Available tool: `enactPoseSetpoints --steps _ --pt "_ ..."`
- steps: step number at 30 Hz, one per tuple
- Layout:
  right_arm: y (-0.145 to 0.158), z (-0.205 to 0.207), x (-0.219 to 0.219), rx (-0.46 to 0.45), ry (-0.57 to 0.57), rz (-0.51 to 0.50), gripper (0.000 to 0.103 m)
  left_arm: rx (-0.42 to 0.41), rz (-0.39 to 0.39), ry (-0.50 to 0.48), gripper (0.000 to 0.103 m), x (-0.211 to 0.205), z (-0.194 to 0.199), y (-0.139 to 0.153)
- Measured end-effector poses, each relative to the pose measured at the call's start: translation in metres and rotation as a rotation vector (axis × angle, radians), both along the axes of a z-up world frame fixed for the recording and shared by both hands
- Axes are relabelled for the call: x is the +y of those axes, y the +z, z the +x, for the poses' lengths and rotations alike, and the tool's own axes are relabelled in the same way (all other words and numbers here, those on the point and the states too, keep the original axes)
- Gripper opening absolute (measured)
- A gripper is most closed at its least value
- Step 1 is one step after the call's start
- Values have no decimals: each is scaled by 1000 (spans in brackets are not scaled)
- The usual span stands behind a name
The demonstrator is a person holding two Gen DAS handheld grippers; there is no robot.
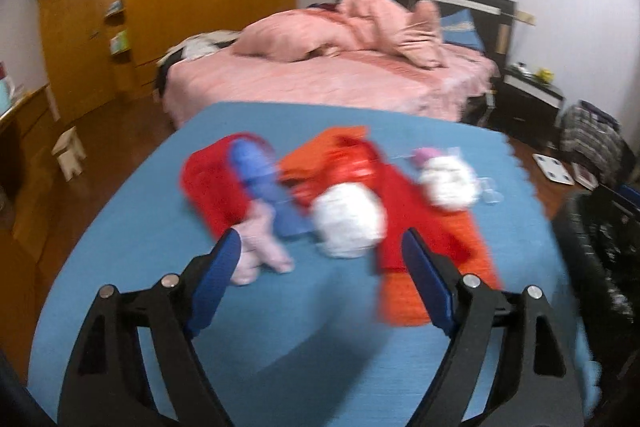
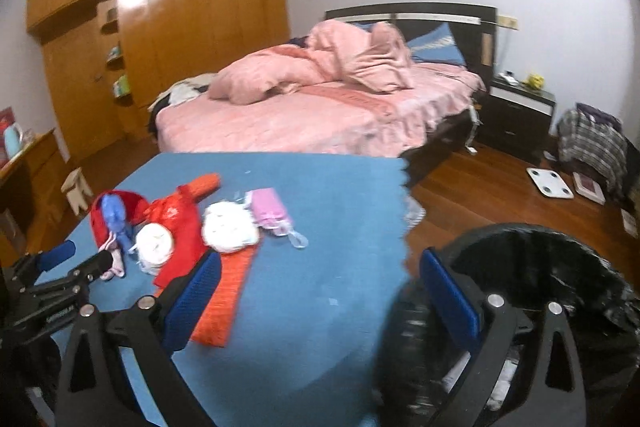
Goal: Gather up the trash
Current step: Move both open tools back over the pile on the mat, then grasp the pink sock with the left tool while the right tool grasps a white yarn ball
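Observation:
Trash lies in a heap on the blue mat (image 1: 168, 267): a white crumpled wad (image 1: 348, 223), a second white wad (image 1: 448, 183), red wrappers (image 1: 216, 187), a blue piece (image 1: 256, 175), a pale pink scrap (image 1: 260, 247) and an orange strip (image 1: 404, 291). My left gripper (image 1: 322, 247) is open just short of the near white wad, nothing between its fingers. In the right wrist view my right gripper (image 2: 320, 259) stands wide open and empty, between the heap and a bin lined with a black bag (image 2: 540, 267). The left gripper (image 2: 86, 257) shows at the left, by the white wad (image 2: 154, 241).
A pink packet (image 2: 270, 211) and clear plastic (image 2: 298, 241) lie beside the heap. Beyond the mat (image 2: 320, 187) stands a bed with pink covers (image 2: 312, 115). A wooden wardrobe (image 2: 180, 27), a small stool (image 2: 78, 189), a nightstand (image 2: 516, 115) and a floor scale (image 2: 550, 183) surround it.

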State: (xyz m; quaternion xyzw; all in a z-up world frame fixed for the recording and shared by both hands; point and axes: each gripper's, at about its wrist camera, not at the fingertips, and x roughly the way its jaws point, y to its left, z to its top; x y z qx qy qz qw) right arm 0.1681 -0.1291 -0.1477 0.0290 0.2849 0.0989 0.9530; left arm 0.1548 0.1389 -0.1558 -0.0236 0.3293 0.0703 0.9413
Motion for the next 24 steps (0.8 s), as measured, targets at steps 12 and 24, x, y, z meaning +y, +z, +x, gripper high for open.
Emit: enactPoseSetpoints --steps 12,24 --pt "-20 24 49 39 72 -23 97 102 -61 86 69 54 26 -34" --pt "-28 28 60 43 101 -43 97 111 -99 72 31 53 12 -33"
